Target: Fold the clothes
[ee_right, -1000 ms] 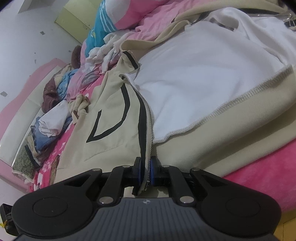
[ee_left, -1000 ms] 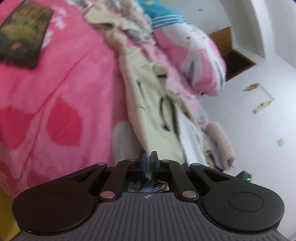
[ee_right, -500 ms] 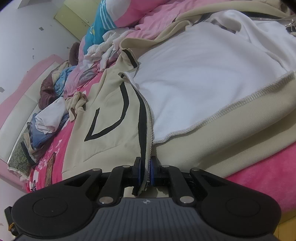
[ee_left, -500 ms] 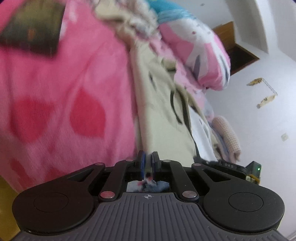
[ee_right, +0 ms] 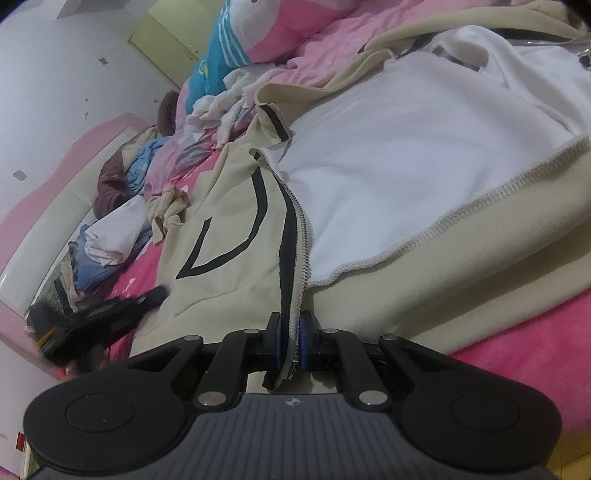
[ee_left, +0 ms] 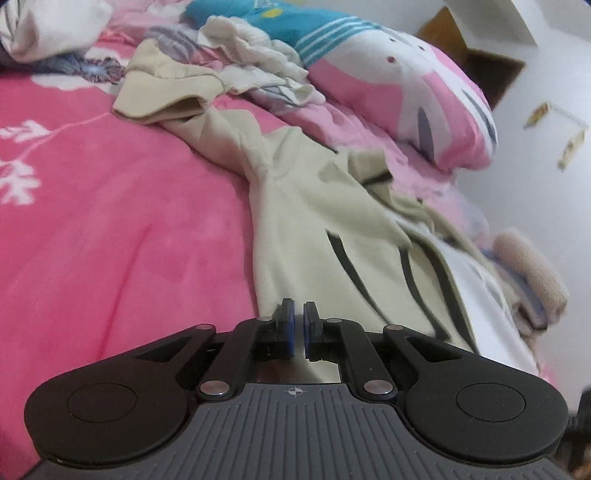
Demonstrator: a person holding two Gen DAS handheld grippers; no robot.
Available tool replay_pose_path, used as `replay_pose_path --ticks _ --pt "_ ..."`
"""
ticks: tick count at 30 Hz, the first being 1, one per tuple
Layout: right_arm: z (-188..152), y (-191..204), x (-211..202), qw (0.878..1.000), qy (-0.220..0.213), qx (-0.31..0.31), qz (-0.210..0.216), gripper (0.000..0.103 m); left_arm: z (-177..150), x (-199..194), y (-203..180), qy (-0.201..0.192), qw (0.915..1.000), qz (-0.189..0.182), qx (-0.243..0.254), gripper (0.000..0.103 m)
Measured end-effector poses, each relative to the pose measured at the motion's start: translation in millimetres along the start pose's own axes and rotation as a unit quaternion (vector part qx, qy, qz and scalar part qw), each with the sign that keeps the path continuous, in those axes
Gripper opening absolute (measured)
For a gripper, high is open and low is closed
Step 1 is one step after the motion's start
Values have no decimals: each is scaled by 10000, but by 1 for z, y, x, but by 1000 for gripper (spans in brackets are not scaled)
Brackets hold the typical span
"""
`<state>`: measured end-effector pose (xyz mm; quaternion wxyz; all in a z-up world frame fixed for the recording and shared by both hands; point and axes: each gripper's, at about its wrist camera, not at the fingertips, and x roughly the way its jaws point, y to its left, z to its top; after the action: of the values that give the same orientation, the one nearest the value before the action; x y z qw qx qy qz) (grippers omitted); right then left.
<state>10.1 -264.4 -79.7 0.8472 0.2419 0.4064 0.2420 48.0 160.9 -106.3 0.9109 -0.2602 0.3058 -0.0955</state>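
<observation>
Right hand-held gripper point(ee_right: 290, 338) on jacket point(ee_right: 229, 236) zipper edge.

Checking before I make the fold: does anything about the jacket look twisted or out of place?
Yes. The beige jacket's far sleeve is twisted and bunched, not flat. The right gripper pinches the zipper edge, front flap open, white lining exposed.

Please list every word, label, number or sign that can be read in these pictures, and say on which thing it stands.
None can be read.
The gripper bodies carry only a small crosshair mark, without letters.
The beige jacket bears black lines, no text.
The blue part of the pillow shows a yellow print, too blurred to read.
</observation>
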Motion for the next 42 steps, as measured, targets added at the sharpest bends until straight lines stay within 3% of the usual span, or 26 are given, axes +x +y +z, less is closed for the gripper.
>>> replay_pose_path --ticks 9,14,18,21,24,26,30,33,35,37,39,42 --pt "1 -9 1 9997 31 50 217 8 51 50 21 -197 9985 388 -320 5" --pt "-2 -10 -1 9997 -11 3 254 8 50 51 22 -361 9977 441 -374 5" --pt "-1 -6 -2 9998 33 -20 182 8 49 38 4 -482 9970 595 -110 6" --pt "5 4 -7 9997 179 -169 -1 14 45 30 -17 -552 9965 577 249 7" --pt "17 24 -21 9975 194 -581 -360 30 46 32 -39 -499 9958 475 610 7" --pt "33 40 -34 9947 32 -919 -470 38 49 37 -52 -489 9947 402 812 7" --pt "77 73 -39 9871 -318 -1501 -460 42 61 61 -69 -488 9940 249 947 7" --pt "114 96 -5 9760 -454 -2046 -598 49 67 85 -78 -440 9922 316 1121 7" --pt "137 107 31 9668 -487 -2405 -716 65 67 101 -79 -459 9898 443 1274 8" --pt "157 109 77 9616 -437 -2583 -823 66 65 113 -73 -506 9881 622 1313 8" --pt "177 108 122 9547 -381 -2779 -996 66 64 124 -61 -369 9915 624 1081 8" --pt "198 106 177 9399 -553 -3148 -1202 66 65 128 -40 -255 9977 327 528 8"
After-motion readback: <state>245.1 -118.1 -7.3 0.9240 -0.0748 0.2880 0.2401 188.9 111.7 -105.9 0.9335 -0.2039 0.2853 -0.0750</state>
